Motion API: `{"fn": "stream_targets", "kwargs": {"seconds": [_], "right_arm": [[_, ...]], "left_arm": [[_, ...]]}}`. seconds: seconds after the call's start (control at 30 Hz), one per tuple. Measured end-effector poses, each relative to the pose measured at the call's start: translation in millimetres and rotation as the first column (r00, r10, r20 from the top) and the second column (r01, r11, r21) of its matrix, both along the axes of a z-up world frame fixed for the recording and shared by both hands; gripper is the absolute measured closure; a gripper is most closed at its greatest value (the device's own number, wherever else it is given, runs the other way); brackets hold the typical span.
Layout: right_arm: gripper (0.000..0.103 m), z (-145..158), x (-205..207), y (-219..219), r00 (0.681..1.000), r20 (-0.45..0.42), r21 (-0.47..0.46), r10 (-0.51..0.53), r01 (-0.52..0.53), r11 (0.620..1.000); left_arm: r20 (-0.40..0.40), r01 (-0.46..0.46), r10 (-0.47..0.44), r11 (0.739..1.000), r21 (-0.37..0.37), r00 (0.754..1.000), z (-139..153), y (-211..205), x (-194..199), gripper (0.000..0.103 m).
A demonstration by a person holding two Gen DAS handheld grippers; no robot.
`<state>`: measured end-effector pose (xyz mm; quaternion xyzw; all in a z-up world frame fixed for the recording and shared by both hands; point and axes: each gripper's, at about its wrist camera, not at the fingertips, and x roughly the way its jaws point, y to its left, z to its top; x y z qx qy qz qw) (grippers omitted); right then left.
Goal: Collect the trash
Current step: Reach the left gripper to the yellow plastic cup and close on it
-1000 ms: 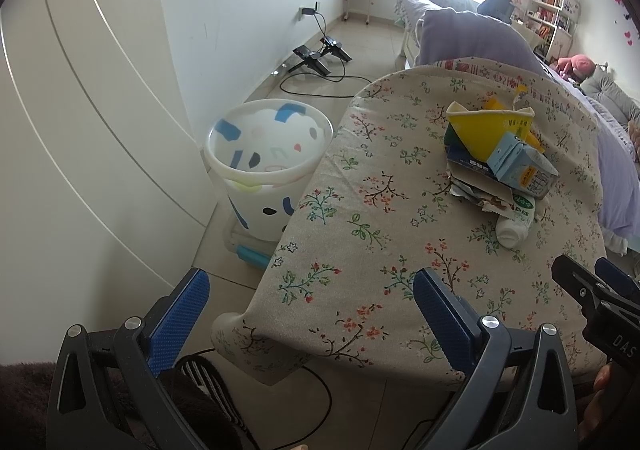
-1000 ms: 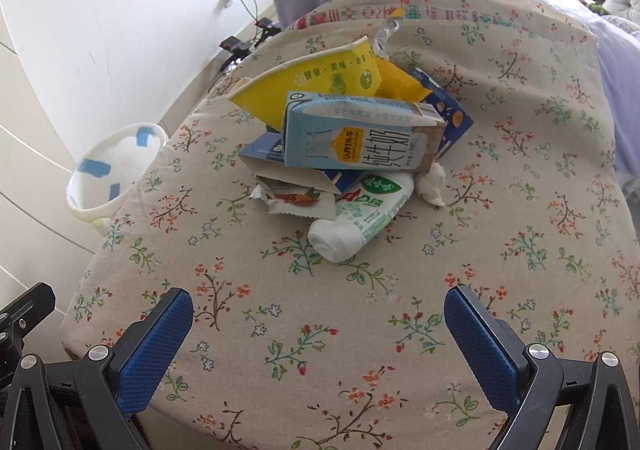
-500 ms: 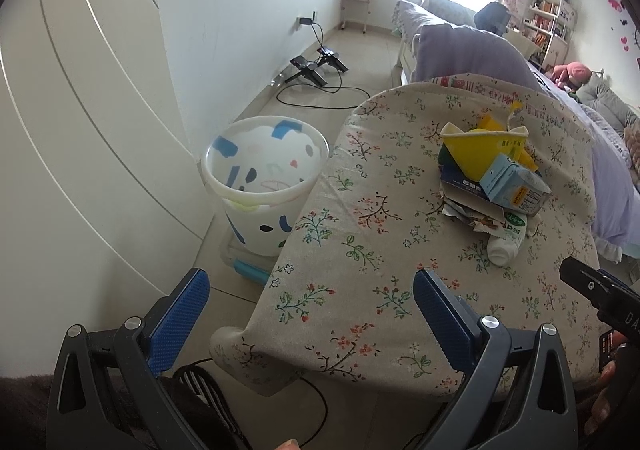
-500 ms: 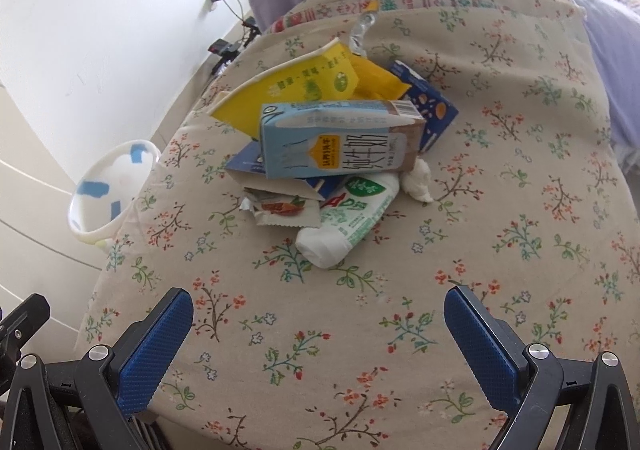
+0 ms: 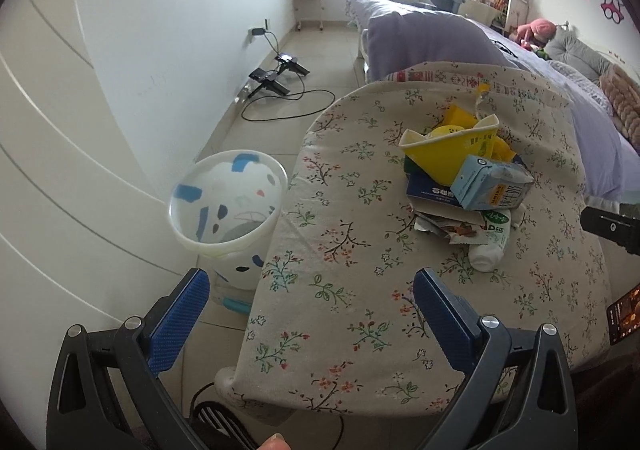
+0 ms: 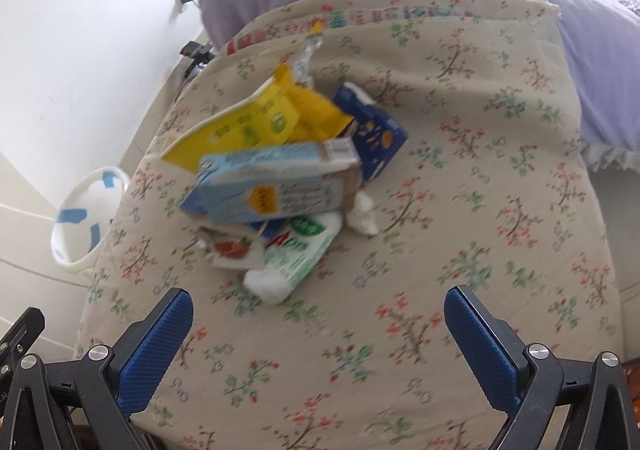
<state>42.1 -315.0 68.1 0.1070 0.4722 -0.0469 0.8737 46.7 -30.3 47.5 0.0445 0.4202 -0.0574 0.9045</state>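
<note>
A heap of trash lies on a floral-cloth table (image 5: 340, 290) (image 6: 460, 190): a light-blue milk carton (image 5: 492, 188) (image 6: 276, 186) on top, a yellow carton (image 5: 452, 146) (image 6: 248, 126), a dark-blue box (image 5: 430, 192) (image 6: 372, 130), a torn wrapper (image 6: 234, 248) and a white-green bottle (image 5: 490, 242) (image 6: 292, 262). A white bin with blue patches (image 5: 228, 206) (image 6: 86, 218) stands on the floor left of the table. My left gripper (image 5: 308, 318) is open over the table's near-left corner. The right gripper (image 6: 318, 330) is open, short of the bottle.
A white wall runs along the left. Cables and black adapters (image 5: 276, 78) lie on the tiled floor beyond the bin. A bed with purple bedding (image 5: 440, 38) sits behind the table. A phone (image 5: 624, 310) shows at the right edge.
Both grippers have risen and tilted, so the table and bin appear lower and farther off. The right view has blurred with motion. Nothing on the table has shifted.
</note>
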Motion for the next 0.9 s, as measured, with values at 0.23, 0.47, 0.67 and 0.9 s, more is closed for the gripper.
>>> {"fn": "stream_targets", "kwargs": {"seconds": [0.23, 0.47, 0.67, 0.9], "right_arm": [[0.000, -1, 29, -35, 1.000, -0.008, 0.081, 0.013, -0.012, 0.997], [0.000, -11, 66, -50, 0.998, -0.057, 0.051, 0.030, -0.027, 0.998], [0.000, -37, 84, -62, 0.993, -0.120, 0.124, 0.020, -0.005, 0.992], [0.000, -36, 100, -68, 0.992, -0.126, 0.141, -0.003, 0.021, 0.990]], "left_arm": [[-0.048, 0.108, -0.108, 0.994, -0.003, 0.993, 1, -27, 38, 0.000], [-0.148, 0.170, -0.185, 0.979, -0.110, 0.971, -5, -41, 91, 0.000], [-0.190, 0.108, -0.151, 0.969, -0.221, 0.970, -21, -37, 131, 0.001], [-0.230, 0.064, -0.175, 0.904, -0.422, 0.957, -36, -39, 170, 0.020]]}}
